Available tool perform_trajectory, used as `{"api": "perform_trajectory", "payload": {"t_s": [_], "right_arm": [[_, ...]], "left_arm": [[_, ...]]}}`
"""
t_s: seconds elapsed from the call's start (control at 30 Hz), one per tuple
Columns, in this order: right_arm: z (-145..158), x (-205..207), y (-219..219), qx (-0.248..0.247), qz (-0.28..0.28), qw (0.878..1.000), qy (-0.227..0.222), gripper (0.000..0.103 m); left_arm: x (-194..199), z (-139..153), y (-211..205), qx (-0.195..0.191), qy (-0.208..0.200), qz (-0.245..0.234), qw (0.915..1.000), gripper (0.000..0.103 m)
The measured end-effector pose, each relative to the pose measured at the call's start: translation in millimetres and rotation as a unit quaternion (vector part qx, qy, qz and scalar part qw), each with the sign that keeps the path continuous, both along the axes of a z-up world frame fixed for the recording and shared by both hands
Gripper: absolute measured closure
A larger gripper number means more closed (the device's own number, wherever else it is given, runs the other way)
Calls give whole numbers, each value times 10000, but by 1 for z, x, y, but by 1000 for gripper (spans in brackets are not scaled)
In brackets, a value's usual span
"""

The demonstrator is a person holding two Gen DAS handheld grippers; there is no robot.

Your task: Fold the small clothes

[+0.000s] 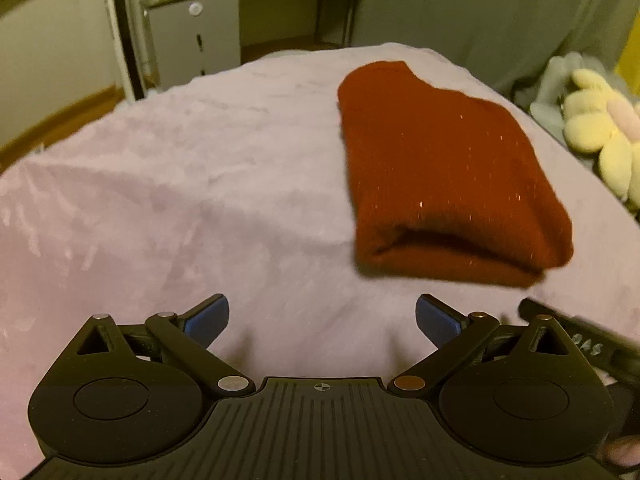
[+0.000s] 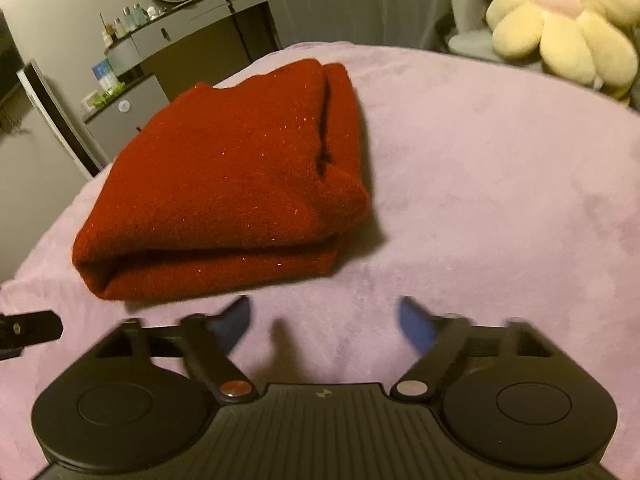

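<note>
A dark red knit garment [image 1: 440, 168] with glittery threads lies folded into a thick rectangle on the pale purple blanket [image 1: 180, 184]. It also shows in the right wrist view [image 2: 228, 184], left of centre. My left gripper [image 1: 322, 320] is open and empty, above the blanket, near and left of the garment's folded edge. My right gripper [image 2: 324, 320] is open and empty, just right of the garment's near edge. Each gripper's body shows at the other view's edge.
A yellow flower-shaped plush cushion [image 2: 560, 28] lies at the bed's far right, also in the left wrist view [image 1: 604, 140]. A grey cabinet [image 1: 196, 36] and a dark desk stand beyond the bed. A shelf with bottles [image 2: 132, 20] is at the back left.
</note>
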State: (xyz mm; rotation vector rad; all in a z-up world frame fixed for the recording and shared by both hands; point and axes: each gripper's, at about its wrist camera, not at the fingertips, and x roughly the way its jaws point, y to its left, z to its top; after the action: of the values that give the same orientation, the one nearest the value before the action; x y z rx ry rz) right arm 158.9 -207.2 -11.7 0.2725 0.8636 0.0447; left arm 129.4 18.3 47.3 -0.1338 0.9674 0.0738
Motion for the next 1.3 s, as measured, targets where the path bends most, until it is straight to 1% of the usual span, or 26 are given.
{"api": "perform_trajectory", "payload": {"t_s": [0.13,0.3,0.37,0.5,0.57,0.63,0.77,1.13,1.3], "right_arm": [[12,-12,5,-66,92,9999,74,5],[34,-28,17,-488,393,9980,44,4],[41,-28,17,-459,440,9980,67,4],[54,-26,13,-254,256,9992,174,4],[60,-28,13,-308,210,9992,123,4],[65,-29,16,-517,163,9984,139,4],[72,-30,20,-759,239,9967,134,4],[84,-33,24,-670,303,9973,89,4],[84,-33,24,-681,300,9971,156,4]], "left_arm": [[-7,0,-7,268,59,-69,9996,0],[-7,1,-14,559,261,-243,9978,0],[-6,4,-15,632,237,-231,9975,0],[-6,14,-20,810,121,-287,9962,0],[-5,18,-21,810,115,-345,9961,0],[-5,21,-21,793,121,-368,9961,0],[-4,25,-24,781,119,-475,9957,0],[-4,30,-27,892,122,-498,9947,0],[-4,30,-29,972,119,-574,9935,0]]}}
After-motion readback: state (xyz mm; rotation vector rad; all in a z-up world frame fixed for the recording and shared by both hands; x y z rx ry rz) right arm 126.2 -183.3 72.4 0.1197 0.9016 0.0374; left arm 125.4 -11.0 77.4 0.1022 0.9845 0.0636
